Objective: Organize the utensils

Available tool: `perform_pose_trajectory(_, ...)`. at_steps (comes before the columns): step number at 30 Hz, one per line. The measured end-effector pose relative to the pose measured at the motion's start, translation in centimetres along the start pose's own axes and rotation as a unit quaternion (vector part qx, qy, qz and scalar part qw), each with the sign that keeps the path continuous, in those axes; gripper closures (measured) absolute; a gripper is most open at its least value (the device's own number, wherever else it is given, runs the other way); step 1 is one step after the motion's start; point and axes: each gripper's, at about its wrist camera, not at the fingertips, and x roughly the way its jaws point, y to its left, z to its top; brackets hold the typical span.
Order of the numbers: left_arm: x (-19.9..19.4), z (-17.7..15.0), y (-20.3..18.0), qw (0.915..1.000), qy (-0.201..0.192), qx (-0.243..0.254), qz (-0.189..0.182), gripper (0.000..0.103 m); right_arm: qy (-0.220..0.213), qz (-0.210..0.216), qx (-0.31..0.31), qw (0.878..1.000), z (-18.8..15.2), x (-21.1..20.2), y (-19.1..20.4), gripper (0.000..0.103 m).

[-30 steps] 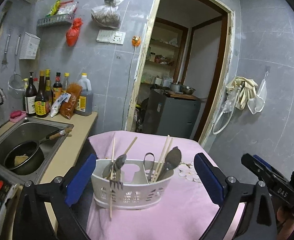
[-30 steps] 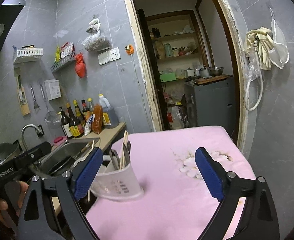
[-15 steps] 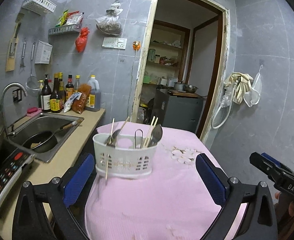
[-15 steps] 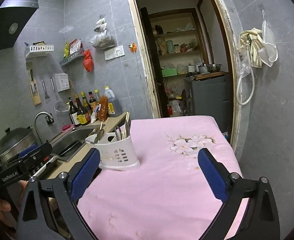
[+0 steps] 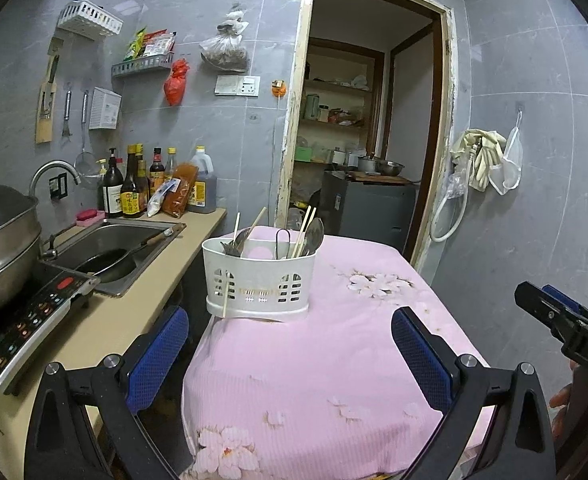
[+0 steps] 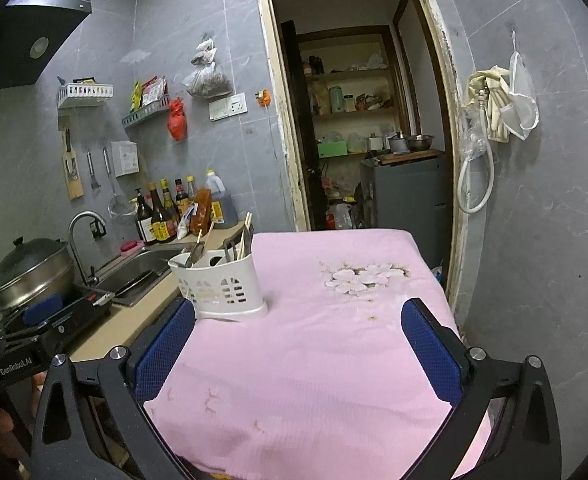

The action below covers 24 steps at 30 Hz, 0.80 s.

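White plastic, slotted at the sides, the utensil caddy (image 5: 260, 280) stands upright at the left edge of the pink-clothed table (image 5: 325, 364), toward the far corner. It holds chopsticks (image 5: 304, 231), spoons (image 5: 314, 236) and a fork. One chopstick (image 5: 225, 305) pokes out through a side slot. The left gripper (image 5: 290, 364) hovers wide open with nothing between its blue pads, the caddy well ahead of it. The right gripper (image 6: 297, 344) is likewise spread wide and empty over the cloth. Beside the table, the counter carries a sink (image 5: 106, 248).
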Motion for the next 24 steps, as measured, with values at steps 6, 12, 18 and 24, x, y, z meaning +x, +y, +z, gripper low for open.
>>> perform_pose_trajectory(6,-0.44,-0.21,-0.15,1.0000,-0.001,-0.004,0.002,0.001,0.004,0.002,-0.005,1.000,-0.37,-0.18,0.13,0.001)
perform_pose_trajectory(12,-0.46,-0.24,-0.16,1.0000,-0.001,-0.002,0.002,0.001,0.008,0.002,-0.006,1.000,-0.43,-0.06,0.06,0.001)
perform_pose_trajectory(18,-0.45,-0.22,-0.19,1.0000,-0.001,-0.003,0.002,0.001,0.010,0.004,-0.007,1.000,-0.44,0.03,0.17,0.001)
perform_pose_trajectory(24,-0.48,-0.25,-0.23,1.0000,0.000,-0.004,0.001,0.001,0.010,0.004,-0.007,1.000,-0.51,-0.05,0.21,0.001)
